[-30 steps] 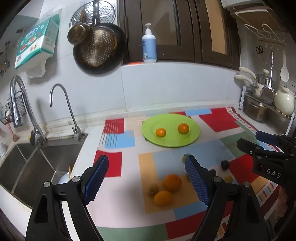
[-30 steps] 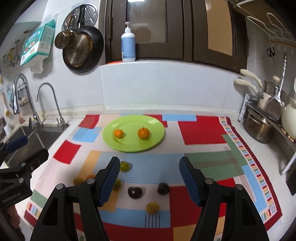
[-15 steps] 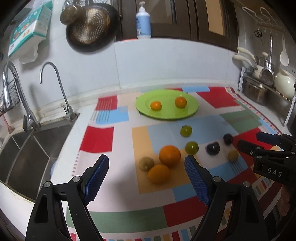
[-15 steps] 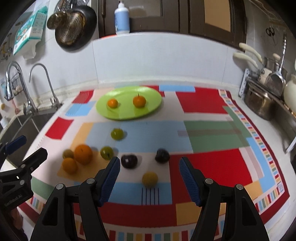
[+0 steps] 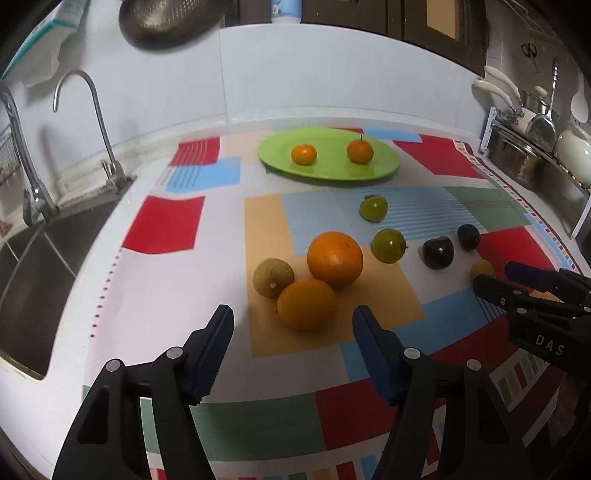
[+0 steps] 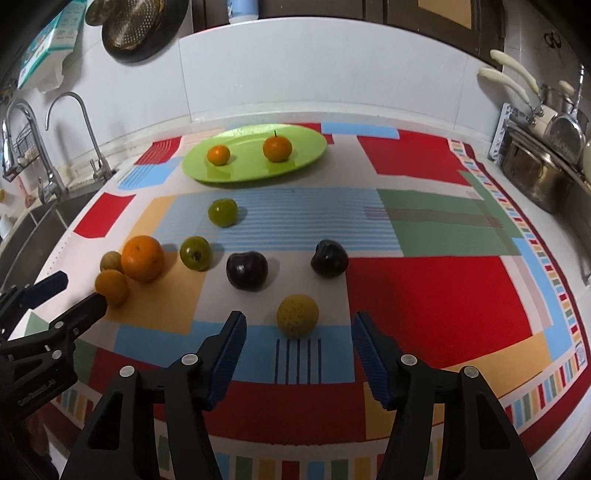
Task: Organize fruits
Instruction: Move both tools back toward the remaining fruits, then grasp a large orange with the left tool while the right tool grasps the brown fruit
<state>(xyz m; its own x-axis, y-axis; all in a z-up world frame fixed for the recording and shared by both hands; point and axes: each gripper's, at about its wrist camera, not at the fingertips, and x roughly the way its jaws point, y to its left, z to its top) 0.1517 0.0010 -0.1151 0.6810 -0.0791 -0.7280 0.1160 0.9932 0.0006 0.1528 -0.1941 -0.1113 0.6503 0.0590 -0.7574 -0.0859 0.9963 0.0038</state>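
A green plate (image 5: 384, 173) at the back of the patchwork mat holds two small oranges (image 5: 304, 153). Loose fruit lies on the mat nearer me: a big orange (image 5: 334, 259), a smaller orange (image 5: 307, 304), a brown kiwi-like fruit (image 5: 272, 277), two green fruits (image 6: 222, 212), two dark plums (image 6: 246, 271) and a yellow fruit (image 6: 297, 315). My left gripper (image 5: 293, 319) hovers just short of the smaller orange, its jaws closing with nothing between them. My right gripper (image 6: 298, 324) hovers just before the yellow fruit, jaws closing, the pads not touching it.
A steel sink (image 5: 26, 266) with two taps (image 5: 79, 110) lies left of the mat. Pots and a utensil rack (image 6: 535, 162) stand at the right edge. A pan (image 6: 144, 26) hangs on the white back wall.
Both grippers have sunk toward the counter and tilted further down, so the fruit looms larger. The jaws of both have narrowed.
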